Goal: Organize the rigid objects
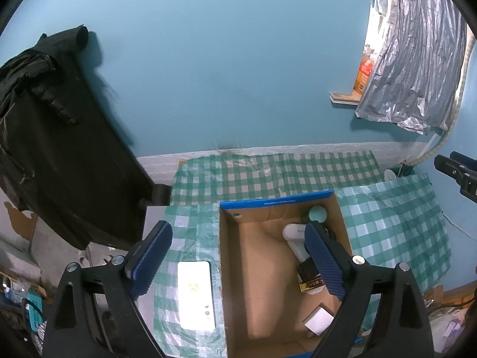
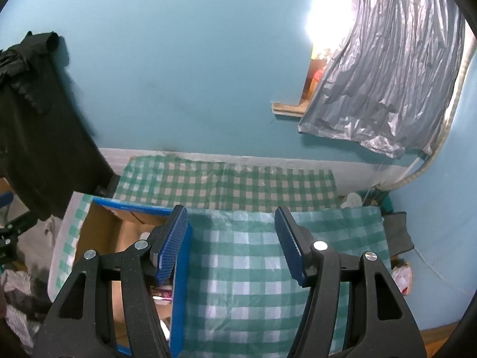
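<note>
Your checked counter [image 1: 387,226] carries the open cardboard box [image 1: 262,256]; your left tool [image 1: 238,259] hovers above it, jaws spread wide, holding nothing. Your right tool [image 2: 232,241], also spread and empty, hangs over bare cloth beside the box. The white phone-like slab [image 1: 195,295] lies flat just left of the box

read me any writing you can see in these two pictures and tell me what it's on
Nothing reads whole.
"...SAN": upside-down gold letters on the dark packet in the box; the rest is hidden.
White print on the box's blue rim: too small to read.
Label on the orange bottle on the shelf: blurred.
Yellow mark on the white device: unreadable.
The right wrist view shows no writing.
</note>
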`<state>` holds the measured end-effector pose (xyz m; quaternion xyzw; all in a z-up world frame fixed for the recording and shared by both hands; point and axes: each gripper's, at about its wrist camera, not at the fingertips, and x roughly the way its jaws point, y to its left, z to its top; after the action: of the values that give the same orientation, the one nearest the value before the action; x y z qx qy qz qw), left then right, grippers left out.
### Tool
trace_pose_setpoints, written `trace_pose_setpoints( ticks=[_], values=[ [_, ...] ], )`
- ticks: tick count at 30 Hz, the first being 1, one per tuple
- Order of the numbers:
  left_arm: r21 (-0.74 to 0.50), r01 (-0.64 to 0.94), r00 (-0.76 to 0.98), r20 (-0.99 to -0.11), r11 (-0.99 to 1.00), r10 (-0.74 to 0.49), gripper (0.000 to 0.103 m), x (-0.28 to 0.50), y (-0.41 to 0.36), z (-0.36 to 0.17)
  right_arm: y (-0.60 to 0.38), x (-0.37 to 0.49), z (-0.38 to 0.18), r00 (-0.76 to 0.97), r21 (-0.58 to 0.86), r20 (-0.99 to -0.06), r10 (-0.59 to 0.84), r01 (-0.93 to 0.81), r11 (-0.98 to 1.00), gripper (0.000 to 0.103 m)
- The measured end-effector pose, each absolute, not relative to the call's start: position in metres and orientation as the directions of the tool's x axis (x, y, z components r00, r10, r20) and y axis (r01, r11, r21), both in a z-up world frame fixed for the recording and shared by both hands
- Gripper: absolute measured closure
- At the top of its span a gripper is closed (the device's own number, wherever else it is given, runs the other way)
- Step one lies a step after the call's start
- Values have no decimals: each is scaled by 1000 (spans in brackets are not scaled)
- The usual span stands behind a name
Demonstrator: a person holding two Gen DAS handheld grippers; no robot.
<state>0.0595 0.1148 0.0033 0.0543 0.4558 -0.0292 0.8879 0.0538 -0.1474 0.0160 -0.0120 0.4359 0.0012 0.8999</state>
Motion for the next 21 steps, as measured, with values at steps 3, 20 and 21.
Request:
trace_pose_setpoints(
  ticks=[3, 20, 21],
  values=[
    [75, 101, 572, -820, 992, 4, 11, 60, 115, 3, -148, 54, 16, 618, -22, -786, -10, -12, 1000, 42],
    [77, 94, 556, -831, 993, 12, 11, 60, 117, 2, -149, 55, 12, 601, -19, -799, -17, 3, 1000, 42],
    [74, 92, 555, -832, 993, 11, 11, 60, 117, 3, -149, 55, 12, 601, -19, -799, -19, 5, 1000, 42]
  ],
)
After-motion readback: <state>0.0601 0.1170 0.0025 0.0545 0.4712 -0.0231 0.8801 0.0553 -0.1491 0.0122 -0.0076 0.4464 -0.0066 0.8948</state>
